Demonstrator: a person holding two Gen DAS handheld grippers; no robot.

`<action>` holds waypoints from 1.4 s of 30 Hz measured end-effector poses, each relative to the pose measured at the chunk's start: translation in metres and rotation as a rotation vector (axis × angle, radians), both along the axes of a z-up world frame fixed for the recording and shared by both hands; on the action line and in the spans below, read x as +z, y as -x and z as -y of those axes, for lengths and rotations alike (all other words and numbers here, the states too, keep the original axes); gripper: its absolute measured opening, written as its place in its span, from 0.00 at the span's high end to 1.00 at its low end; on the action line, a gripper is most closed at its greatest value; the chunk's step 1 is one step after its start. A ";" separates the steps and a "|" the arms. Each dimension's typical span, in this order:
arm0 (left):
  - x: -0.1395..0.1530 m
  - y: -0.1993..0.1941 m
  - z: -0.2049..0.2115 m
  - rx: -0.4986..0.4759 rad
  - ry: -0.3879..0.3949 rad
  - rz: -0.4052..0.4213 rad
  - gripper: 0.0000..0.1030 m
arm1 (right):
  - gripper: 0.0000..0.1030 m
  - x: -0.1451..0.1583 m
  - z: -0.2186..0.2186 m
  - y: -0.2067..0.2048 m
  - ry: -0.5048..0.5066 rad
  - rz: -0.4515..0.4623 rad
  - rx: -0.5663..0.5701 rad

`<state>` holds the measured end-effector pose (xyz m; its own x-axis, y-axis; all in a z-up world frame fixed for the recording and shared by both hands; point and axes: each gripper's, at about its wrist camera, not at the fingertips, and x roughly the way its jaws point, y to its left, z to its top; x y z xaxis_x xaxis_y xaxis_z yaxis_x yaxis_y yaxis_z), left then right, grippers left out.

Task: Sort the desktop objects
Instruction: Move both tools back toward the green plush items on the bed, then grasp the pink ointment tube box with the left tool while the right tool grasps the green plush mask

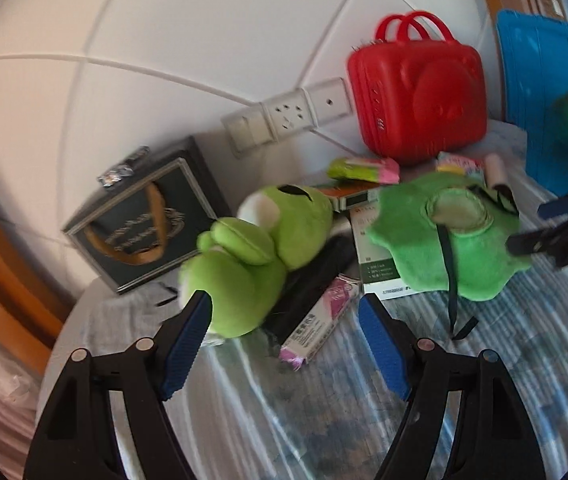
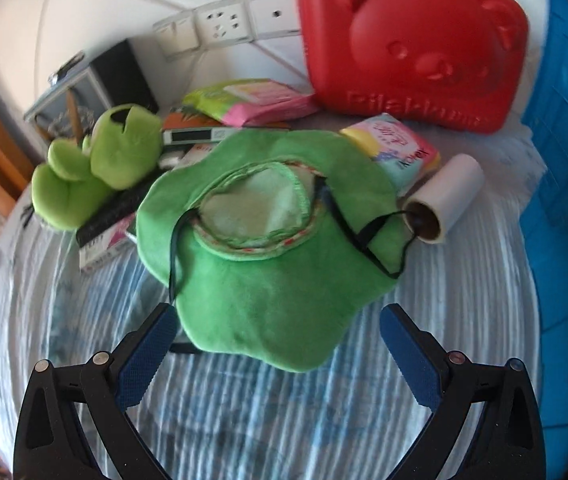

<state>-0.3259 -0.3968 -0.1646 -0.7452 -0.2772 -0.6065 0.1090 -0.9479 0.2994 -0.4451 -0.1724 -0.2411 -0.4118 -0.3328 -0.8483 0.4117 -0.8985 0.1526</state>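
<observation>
- A flat green plush hat [image 2: 260, 280], wavy-edged with a pale round opening and black cord [image 2: 363, 236], is lying on the striped blue-and-white cloth [image 2: 284, 420] covering the desktop.
- The right gripper [image 2: 280, 344] is hovering just before the hat's near edge, its blue-padded fingers [image 2: 146, 356] spread wide apart and holding nothing.
- A green frog plush [image 1: 244, 264] is lying to the left of the hat, resting across a black comb-like object [image 1: 315, 280] and a pink-and-white tube box [image 1: 319, 320].
- The left gripper [image 1: 284, 320] is sitting near the frog, jaws wide apart and empty, one finger [image 1: 188, 344] overlapping the frog's lower end; contact is unclear.
- A white-and-green box [image 1: 375, 264] is lying partly under the hat.
- A cardboard roll [image 2: 443, 204] is lying on its side right of the hat, with a pastel tissue packet [image 2: 399, 148] beside it.
- A red bear-embossed case [image 2: 411, 48] is standing against the white wall behind, with a blue plastic bin [image 2: 563, 160] to its right.
- A dark framed box [image 1: 144, 220] is standing at the far left, below wall sockets [image 1: 287, 116].
</observation>
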 end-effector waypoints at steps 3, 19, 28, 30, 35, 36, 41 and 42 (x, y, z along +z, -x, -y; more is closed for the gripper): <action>-0.026 0.017 0.009 -0.056 0.026 0.007 0.27 | 0.01 -0.003 -0.018 0.001 0.037 0.026 -0.033; -0.093 0.043 0.003 -0.195 -0.088 0.218 0.26 | 0.01 0.013 -0.048 0.011 0.132 0.052 -0.117; -0.099 0.053 0.021 -0.204 -0.183 0.261 0.26 | 0.01 0.009 -0.046 0.011 0.146 0.073 -0.110; -0.094 0.052 0.009 -0.266 -0.243 0.270 0.26 | 0.01 0.009 -0.045 0.010 0.145 0.069 -0.111; -0.090 0.053 0.000 -0.218 -0.166 0.242 0.26 | 0.01 -0.004 -0.048 0.013 0.165 0.113 -0.128; -0.093 0.061 0.005 -0.187 -0.154 0.258 0.26 | 0.01 -0.009 -0.049 0.014 0.181 0.136 -0.135; -0.095 0.080 0.029 -0.126 -0.262 0.297 0.68 | 0.01 -0.025 -0.051 0.014 0.182 0.180 -0.155; -0.095 0.081 0.028 -0.122 -0.252 0.296 0.68 | 0.01 -0.025 -0.051 0.015 0.182 0.175 -0.158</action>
